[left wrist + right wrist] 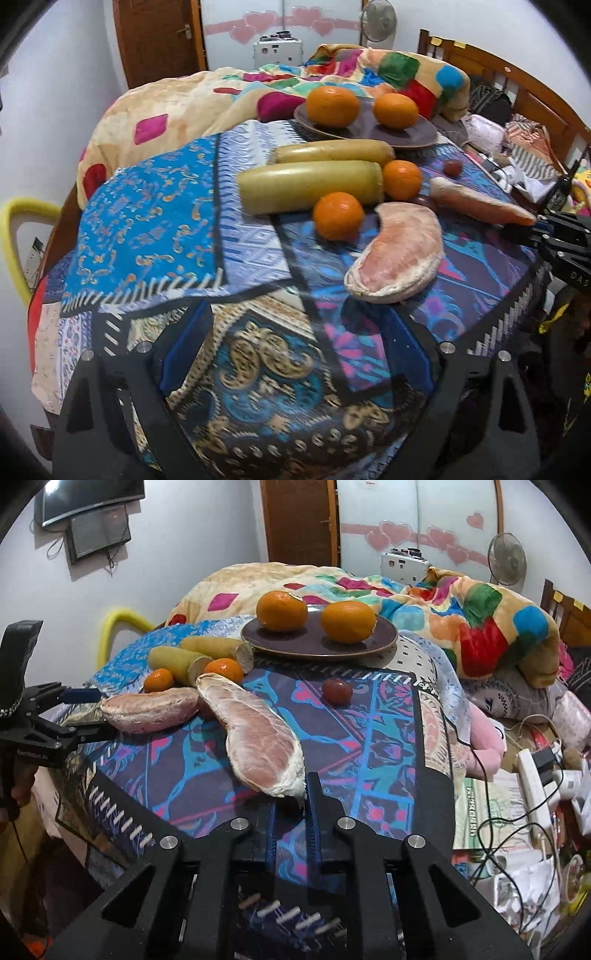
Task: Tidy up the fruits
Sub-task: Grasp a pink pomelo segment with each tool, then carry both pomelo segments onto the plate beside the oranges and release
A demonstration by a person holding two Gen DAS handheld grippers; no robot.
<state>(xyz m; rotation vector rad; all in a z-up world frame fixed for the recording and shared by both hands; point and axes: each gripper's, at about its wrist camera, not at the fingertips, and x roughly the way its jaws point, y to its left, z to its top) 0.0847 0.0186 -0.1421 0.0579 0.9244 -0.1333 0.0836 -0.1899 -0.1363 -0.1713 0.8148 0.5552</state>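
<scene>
A brown plate (384, 637) on the patterned cloth holds two oranges (282, 606) (348, 621). In front of it lie two yellow-green gourds (310, 184), two small oranges (338, 216) (402, 179), two pink peeled pomelo segments (399, 251) (264, 738) and a dark red grape (336, 691). My left gripper (295, 332) is open and empty, short of the nearer pomelo segment. My right gripper (291, 797) has its jaws close together at the tip of the long pomelo segment; contact is unclear. It also shows at the right edge of the left wrist view (546, 230).
A colourful quilt (480, 616) is heaped behind the plate. Cables, a power strip (532, 779) and clutter lie to the right. A yellow chair back (14, 236) stands at the left. A fan (506, 559) and a door (299, 520) are at the back.
</scene>
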